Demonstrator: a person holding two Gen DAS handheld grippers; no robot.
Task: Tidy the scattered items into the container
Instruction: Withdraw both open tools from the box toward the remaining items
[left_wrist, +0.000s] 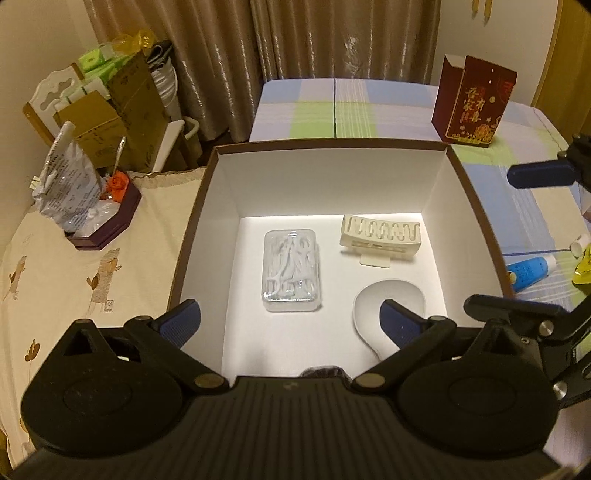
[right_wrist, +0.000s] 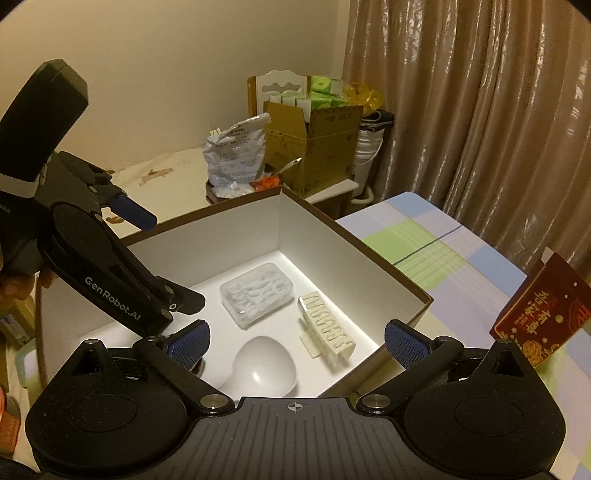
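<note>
While both tools hang above the box (left_wrist: 207, 192) with nothing between their pads, treat this as the gap between two pickups. Your left tool (left_wrist: 290, 319) stands spread wide and empty at the lower centre of its own view; your right tool (right_wrist: 297, 338) is likewise spread and carries nothing. Three things already lie on the white floor of the box: the clear case of floss picks (left_wrist: 291, 271) at centre, the cream slotted holder (left_wrist: 380, 236) to its right, and the pale spoon-shaped piece (left_wrist: 384, 302) below that (partly behind a blue pad).

At the right edge of the left view, a blue tube (left_wrist: 532, 271) lies on the striped tabletop (left_wrist: 369, 107) just outside the box wall, with something yellow (left_wrist: 583, 266) beside it that I cannot identify, cut off as it is. I judge the tube the natural next item for your right tool. Approach it across its narrow width, close on the body and not the cap, and lift clear of the brown rim before lowering into open floor.
</note>
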